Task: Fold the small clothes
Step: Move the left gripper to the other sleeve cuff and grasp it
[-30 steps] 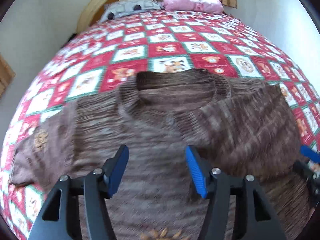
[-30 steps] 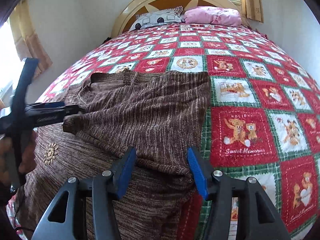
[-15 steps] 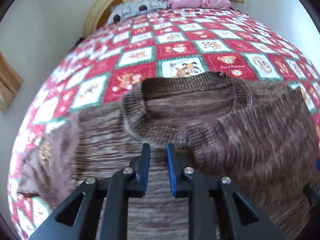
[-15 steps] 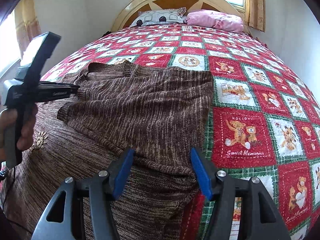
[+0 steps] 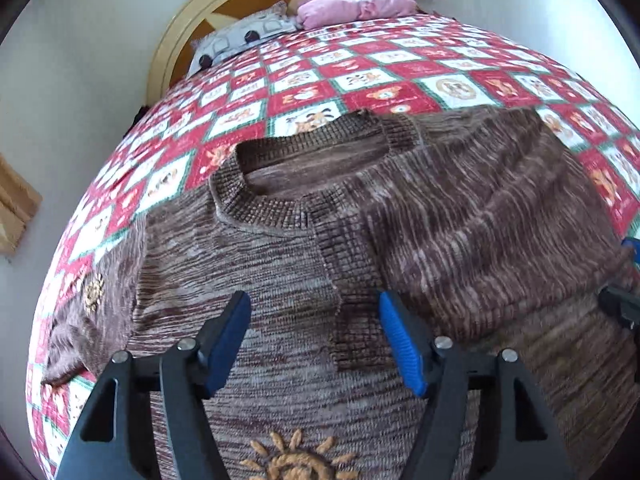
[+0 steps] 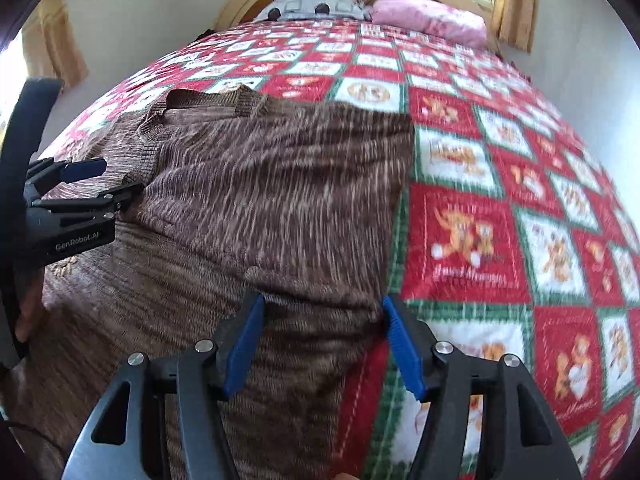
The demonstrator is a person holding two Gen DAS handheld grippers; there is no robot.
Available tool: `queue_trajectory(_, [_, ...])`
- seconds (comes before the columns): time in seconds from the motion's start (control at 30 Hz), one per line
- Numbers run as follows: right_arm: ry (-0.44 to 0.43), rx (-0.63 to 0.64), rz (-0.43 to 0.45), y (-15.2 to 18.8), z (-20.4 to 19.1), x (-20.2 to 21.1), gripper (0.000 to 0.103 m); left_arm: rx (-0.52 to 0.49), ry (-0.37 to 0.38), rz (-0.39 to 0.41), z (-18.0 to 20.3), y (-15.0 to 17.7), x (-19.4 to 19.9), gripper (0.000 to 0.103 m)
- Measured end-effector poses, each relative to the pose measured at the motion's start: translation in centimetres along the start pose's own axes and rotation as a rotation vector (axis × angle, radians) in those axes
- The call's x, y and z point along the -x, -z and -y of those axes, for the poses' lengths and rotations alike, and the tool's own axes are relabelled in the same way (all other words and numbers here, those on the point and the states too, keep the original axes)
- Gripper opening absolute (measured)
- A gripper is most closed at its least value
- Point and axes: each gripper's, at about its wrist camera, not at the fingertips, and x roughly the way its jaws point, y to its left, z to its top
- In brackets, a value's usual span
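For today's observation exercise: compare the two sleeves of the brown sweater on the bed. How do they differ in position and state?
The right sleeve is folded inward across the sweater's chest, while the left sleeve lies spread outward on the quilt. The right sleeve's ribbed cuff rests near the middle of the chest; the left sleeve's end lies off to the side. Both are the same brown knit, and neither is gripped.
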Motion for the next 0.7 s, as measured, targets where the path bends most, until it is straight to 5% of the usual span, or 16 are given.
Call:
queue_trajectory(0.2, [0.027, 0.009, 0.051, 0.9, -0.3, 0.7, 0.062, 0.075, 0.056, 0.020, -4.1, 1.4, 2.9, 0.082])
queue_trajectory(0.3, [0.040, 0.006, 0.067, 1.3, -0.4, 0.6, 0.063, 0.097, 0.021, 0.052, -6.9, 3.0, 4.4, 0.093])
queue_trajectory(0.43, [0.055, 0.002, 0.083, 1.4, -0.5, 0.8, 0.066, 0.194, -0.032, 0.034, -13.3, 5.2, 4.7, 0.093])
queue_trajectory(0.7, [0.099, -0.002, 0.099, 1.7, -0.6, 0.7, 0.073, 0.538, -0.152, -0.092, -27.8, 11.3, 1.7, 0.093])
